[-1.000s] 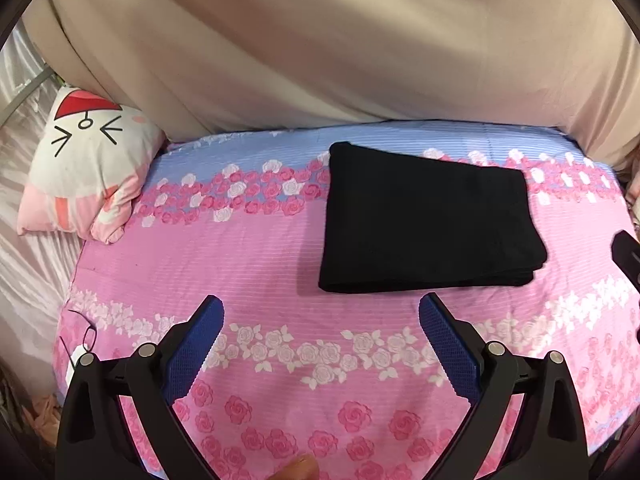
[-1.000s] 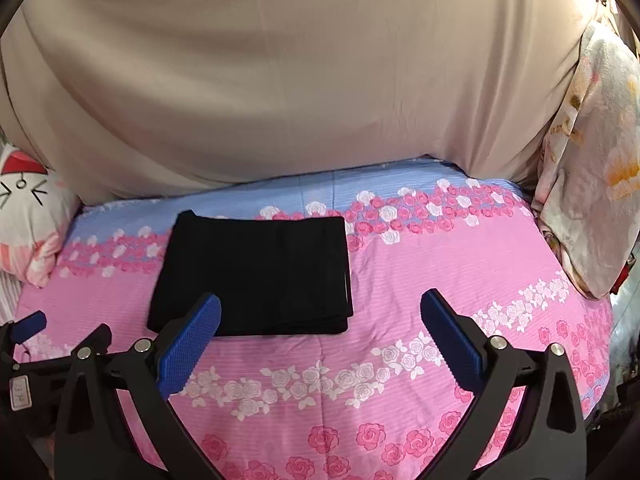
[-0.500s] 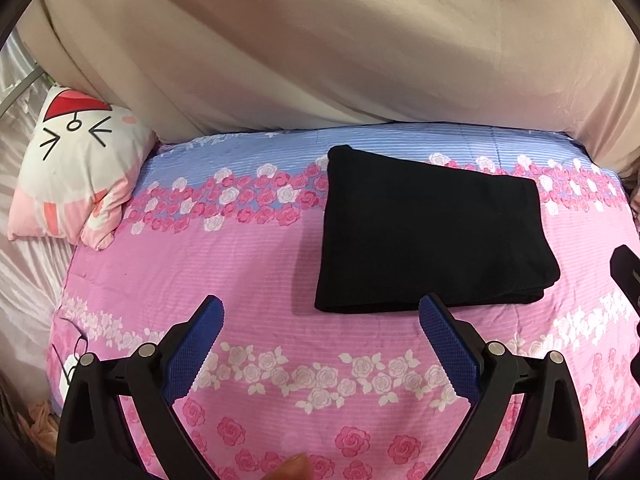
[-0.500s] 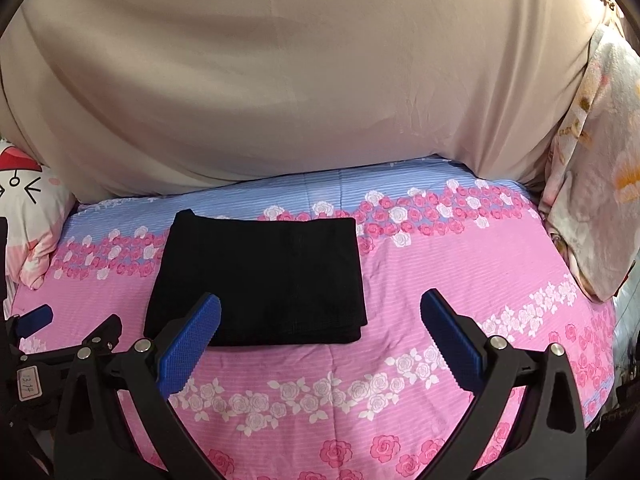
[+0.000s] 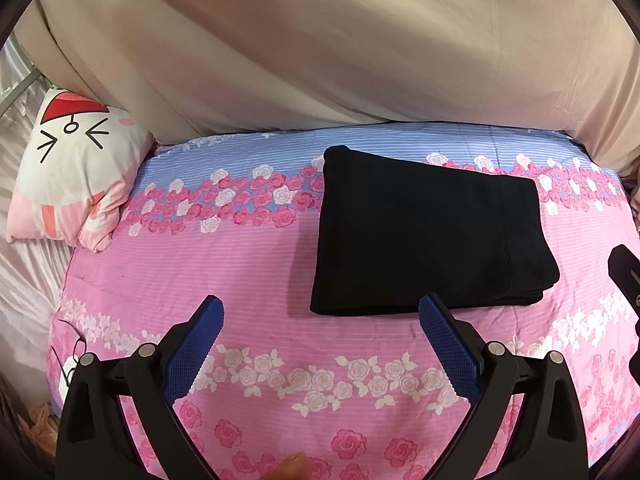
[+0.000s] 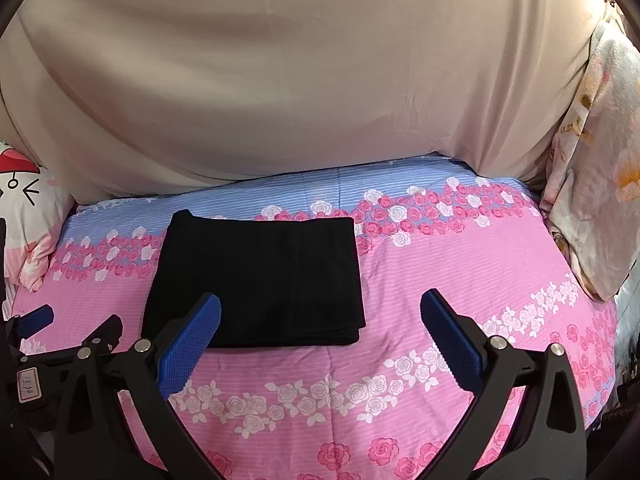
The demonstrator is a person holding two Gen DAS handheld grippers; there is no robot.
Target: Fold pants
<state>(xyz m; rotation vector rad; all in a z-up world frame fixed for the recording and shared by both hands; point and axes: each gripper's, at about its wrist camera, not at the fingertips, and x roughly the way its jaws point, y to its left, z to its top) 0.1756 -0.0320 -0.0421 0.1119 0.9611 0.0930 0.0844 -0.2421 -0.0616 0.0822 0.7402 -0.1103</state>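
Black pants [image 5: 424,232] lie folded into a flat rectangle on the pink floral bed sheet [image 5: 248,280]. They also show in the right wrist view [image 6: 260,276]. My left gripper [image 5: 320,320] is open and empty, held above the sheet just in front of the pants' near edge. My right gripper [image 6: 320,316] is open and empty, above the sheet at the pants' near right corner. The left gripper shows at the left edge of the right wrist view [image 6: 36,320].
A white and pink cartoon cat pillow [image 5: 72,172] lies at the bed's left end. A beige cloth [image 5: 340,48] covers the wall behind the bed. A floral blanket [image 6: 596,160] hangs at the right end.
Both grippers have moved slightly nearer the bed, so the pants look larger. The pants have not moved. Both grippers stay open.
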